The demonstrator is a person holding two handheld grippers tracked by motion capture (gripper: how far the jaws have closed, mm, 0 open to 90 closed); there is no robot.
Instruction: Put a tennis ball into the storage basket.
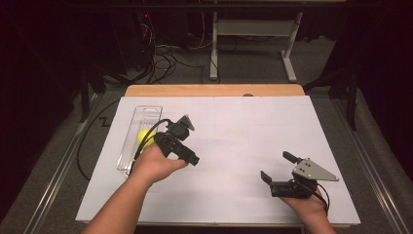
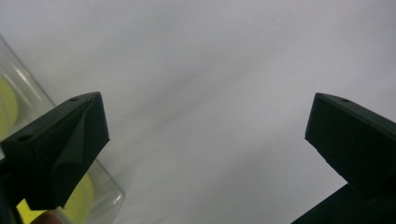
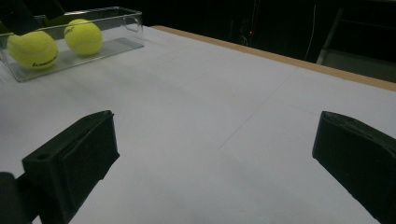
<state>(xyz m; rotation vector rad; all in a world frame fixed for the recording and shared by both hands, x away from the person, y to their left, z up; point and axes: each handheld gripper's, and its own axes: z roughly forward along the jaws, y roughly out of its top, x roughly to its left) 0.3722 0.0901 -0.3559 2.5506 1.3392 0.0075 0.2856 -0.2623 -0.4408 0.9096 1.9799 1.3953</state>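
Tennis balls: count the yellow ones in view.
2. Both yellow felt tennis balls sit side by side in the clear plastic tray; the left hand may hide more.

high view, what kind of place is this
Probably a lab or recording workspace: a white-covered table in a dark room, loose black cables on the grey floor, and a metal-legged grey desk frame behind.
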